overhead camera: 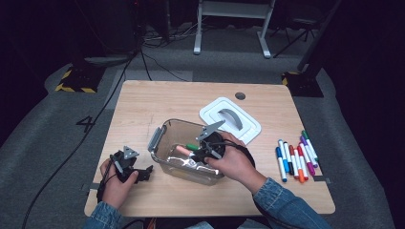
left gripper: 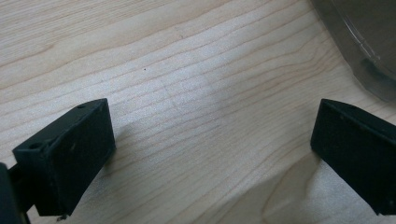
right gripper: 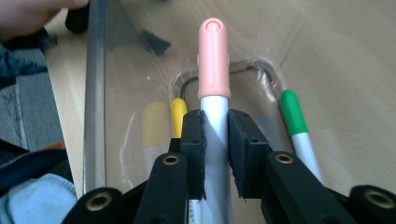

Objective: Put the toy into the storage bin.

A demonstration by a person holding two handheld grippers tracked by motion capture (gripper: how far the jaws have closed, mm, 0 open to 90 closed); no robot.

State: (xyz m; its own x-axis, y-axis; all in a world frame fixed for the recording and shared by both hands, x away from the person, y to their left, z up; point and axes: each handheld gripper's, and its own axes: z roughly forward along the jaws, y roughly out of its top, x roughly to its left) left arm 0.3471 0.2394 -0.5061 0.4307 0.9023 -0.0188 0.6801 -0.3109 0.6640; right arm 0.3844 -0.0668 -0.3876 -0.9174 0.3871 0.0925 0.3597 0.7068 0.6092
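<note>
My right gripper (right gripper: 215, 140) clamps a smooth, round pink-capped marker (right gripper: 214, 60) inside the clear plastic bin (overhead camera: 165, 138); my left gripper (left gripper: 212, 140) rests wide apart over grainy wood table (left gripper: 187, 70).

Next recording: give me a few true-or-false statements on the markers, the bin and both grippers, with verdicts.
1. The right gripper is clamped on a pink-capped marker. True.
2. The left gripper holds a marker. False: its jaws stand open over bare table.
3. A green-capped marker lies inside the clear bin. True.
4. The white lid is on the bin. False: it lies on the table behind the bin.
5. The loose markers lie to the left of the bin. False: they lie to its right.
</note>
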